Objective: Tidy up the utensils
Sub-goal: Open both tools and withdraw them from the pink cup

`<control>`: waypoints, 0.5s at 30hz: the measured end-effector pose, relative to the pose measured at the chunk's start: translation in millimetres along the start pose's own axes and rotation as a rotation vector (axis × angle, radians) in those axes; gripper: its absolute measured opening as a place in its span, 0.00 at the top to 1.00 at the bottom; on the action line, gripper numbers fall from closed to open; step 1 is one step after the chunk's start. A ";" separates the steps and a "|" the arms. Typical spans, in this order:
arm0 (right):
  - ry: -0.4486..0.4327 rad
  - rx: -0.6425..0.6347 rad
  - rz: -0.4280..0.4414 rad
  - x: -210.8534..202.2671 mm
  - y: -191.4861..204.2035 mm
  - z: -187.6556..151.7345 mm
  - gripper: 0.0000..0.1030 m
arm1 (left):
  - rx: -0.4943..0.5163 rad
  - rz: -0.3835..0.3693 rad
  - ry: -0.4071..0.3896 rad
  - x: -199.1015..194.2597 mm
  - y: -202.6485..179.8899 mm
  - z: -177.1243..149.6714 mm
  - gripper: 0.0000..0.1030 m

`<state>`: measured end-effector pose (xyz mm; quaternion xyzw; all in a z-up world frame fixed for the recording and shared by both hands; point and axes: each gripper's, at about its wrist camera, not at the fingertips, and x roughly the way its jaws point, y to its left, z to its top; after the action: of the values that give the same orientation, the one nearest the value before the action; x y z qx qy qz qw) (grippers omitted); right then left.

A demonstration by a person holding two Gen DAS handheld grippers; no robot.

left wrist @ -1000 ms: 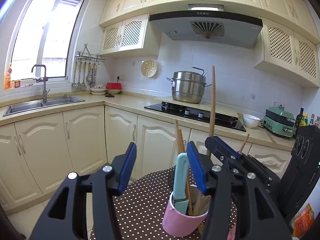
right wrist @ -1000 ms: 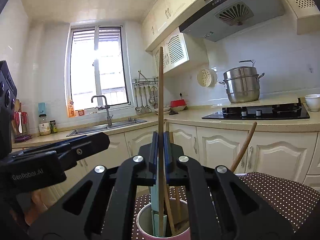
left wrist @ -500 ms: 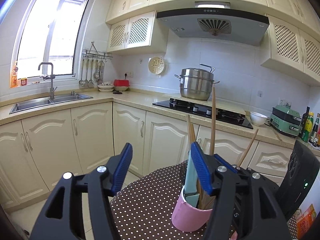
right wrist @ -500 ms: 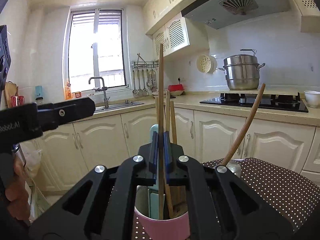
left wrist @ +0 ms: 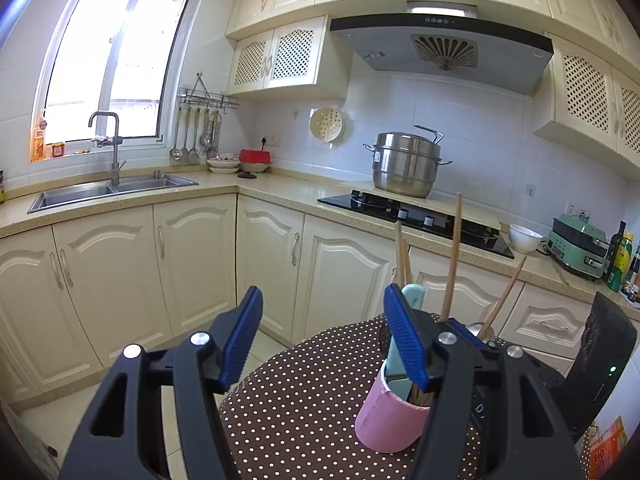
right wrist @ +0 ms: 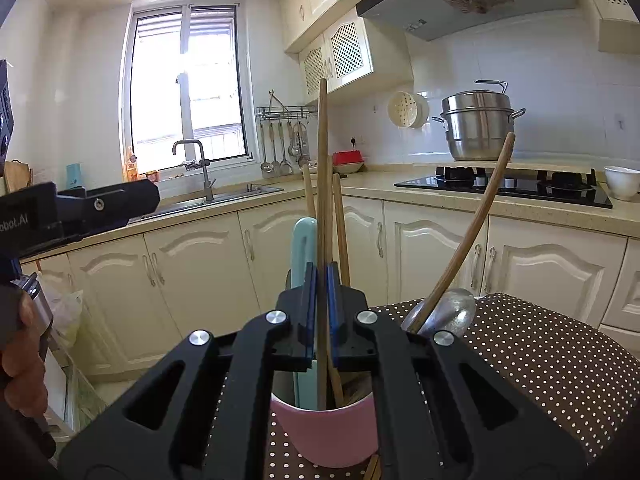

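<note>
chopstick gripped over the pink cup

the dotted table (left wrist: 304,396) ends in a rounded edge at lower centre of the left wrist view, with bare floor and cream cabinets (left wrist: 192,264) beyond it. the left gripper (left wrist: 322,336) stands spread, nothing between its blue pads, with free room left of the cup.

in the left view the pink cup (left wrist: 386,424) is partly hidden behind the left gripper's right finger, and its base is cut off in the right view. what lies deep in the cup cannot be made out.

the cup stands on the table near the lower edge of both views. in it are a pale blue handle (right wrist: 302,264), wooden chopsticks (right wrist: 340,232) and a tall chopstick (right wrist: 322,184), upright. the right gripper (right wrist: 321,312) is clenched on that tall chopstick just above the rim. a wooden-handled metal spoon (right wrist: 444,316) leans to the right, beside the cup.
</note>
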<state>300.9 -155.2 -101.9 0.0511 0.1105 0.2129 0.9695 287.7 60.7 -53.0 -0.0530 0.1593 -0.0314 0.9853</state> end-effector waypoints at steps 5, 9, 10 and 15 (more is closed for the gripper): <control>0.009 -0.006 -0.007 -5.9 2.3 0.9 0.90 | 0.002 0.008 0.020 -2.0 0.0 -3.6 0.40; -0.008 -0.003 -0.013 -17.5 3.1 4.2 0.67 | -0.006 0.002 0.022 -9.3 -0.5 -3.1 0.39; -0.015 0.001 -0.012 -21.4 2.9 5.6 0.59 | -0.008 0.000 0.021 -11.8 -0.8 -2.7 0.38; -0.034 0.003 -0.017 -39.7 3.2 13.1 0.57 | -0.005 -0.008 0.018 -24.9 -8.7 -2.2 0.33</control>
<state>267.5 -169.9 -81.1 0.0553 0.0949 0.2035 0.9729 263.1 53.8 -46.3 -0.0557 0.1679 -0.0357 0.9836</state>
